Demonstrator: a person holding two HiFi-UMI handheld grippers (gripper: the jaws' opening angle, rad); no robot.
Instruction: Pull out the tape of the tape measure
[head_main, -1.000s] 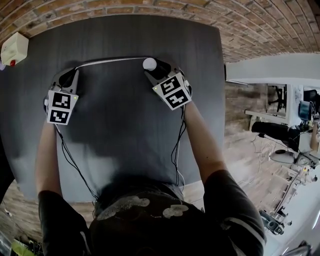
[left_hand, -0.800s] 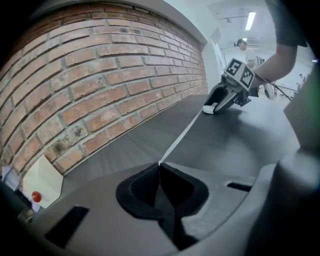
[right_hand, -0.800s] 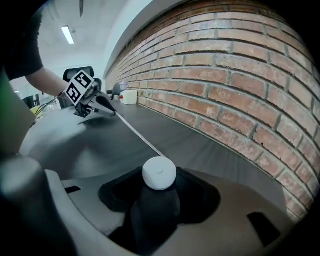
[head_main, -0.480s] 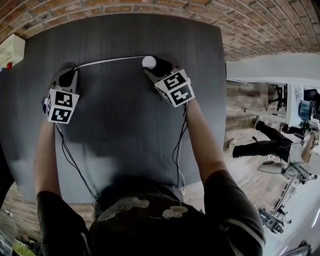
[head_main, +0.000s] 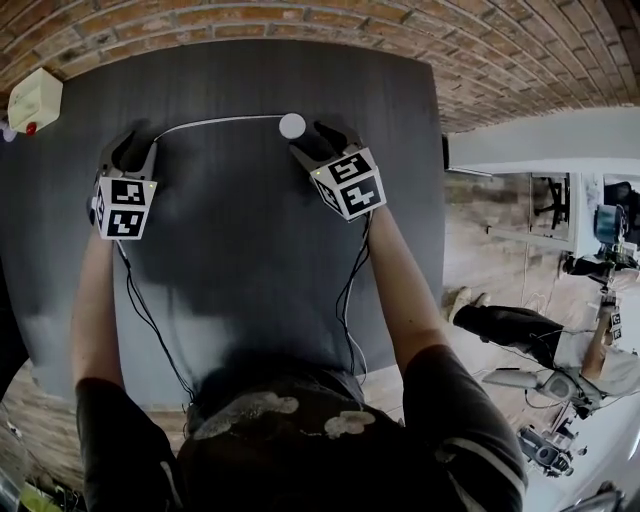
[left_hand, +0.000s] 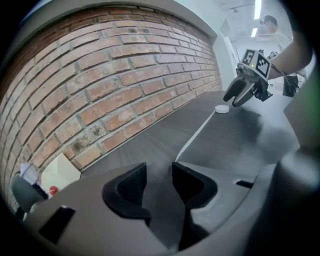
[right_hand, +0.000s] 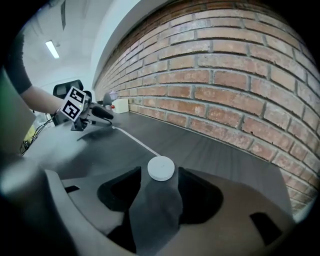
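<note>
My left gripper (left_hand: 159, 171) stands partly open with nothing between the jaws, which have just been opening; the free end of the tape (left_hand: 197, 135) lies on the table (head_main: 250, 260) just beside them. My right gripper (right_hand: 159, 176) is wide, having just opened further. The white round case (right_hand: 161, 168) sits at its tips, unpressed. I judge the case light, smooth and likely to slide, so I'd grip it across its flat faces. The tape is thin and springy and may snap back, so it is best pinched at its end. Against the earlier head view, the tape stays drawn out between the two grippers, which have barely shifted.
</note>
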